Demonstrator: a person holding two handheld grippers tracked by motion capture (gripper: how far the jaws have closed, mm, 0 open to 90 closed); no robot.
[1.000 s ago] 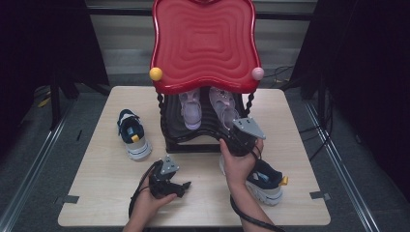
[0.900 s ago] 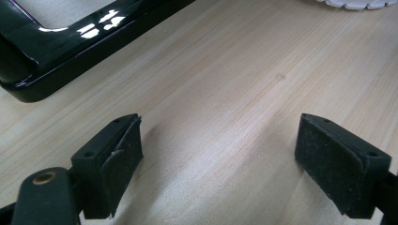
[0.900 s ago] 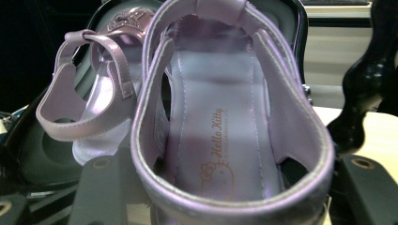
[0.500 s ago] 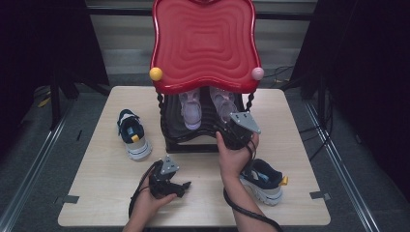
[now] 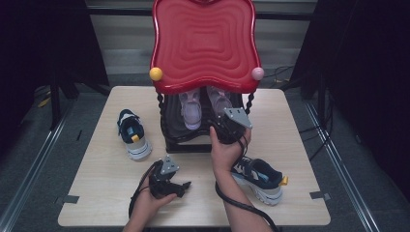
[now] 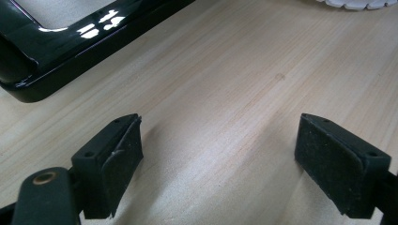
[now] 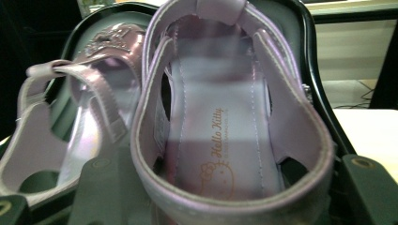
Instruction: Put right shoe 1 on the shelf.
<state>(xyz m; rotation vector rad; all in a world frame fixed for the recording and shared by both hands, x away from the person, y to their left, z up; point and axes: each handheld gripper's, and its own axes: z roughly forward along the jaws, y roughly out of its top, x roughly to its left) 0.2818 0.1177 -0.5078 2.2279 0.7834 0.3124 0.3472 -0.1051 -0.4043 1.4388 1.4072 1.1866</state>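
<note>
A black rack with a red wavy top stands at the table's far middle. Two lilac sandals lie on its lower shelf, toes pointing away: the left one and the right one. My right gripper reaches into the rack with a jaw on each side of the right sandal's heel, shut on it. My left gripper rests low over the wood in front of the rack, open, with nothing between its jaws.
A navy and white sneaker lies left of the rack, and its mate lies at the front right beside my right forearm. The rack's glossy black base sits close ahead of the left gripper. A yellow knob and a pink knob stick out under the red top.
My right hand has moved away from me toward the rack, carrying the right sandal further onto the shelf. The left hand has stayed where it was.
</note>
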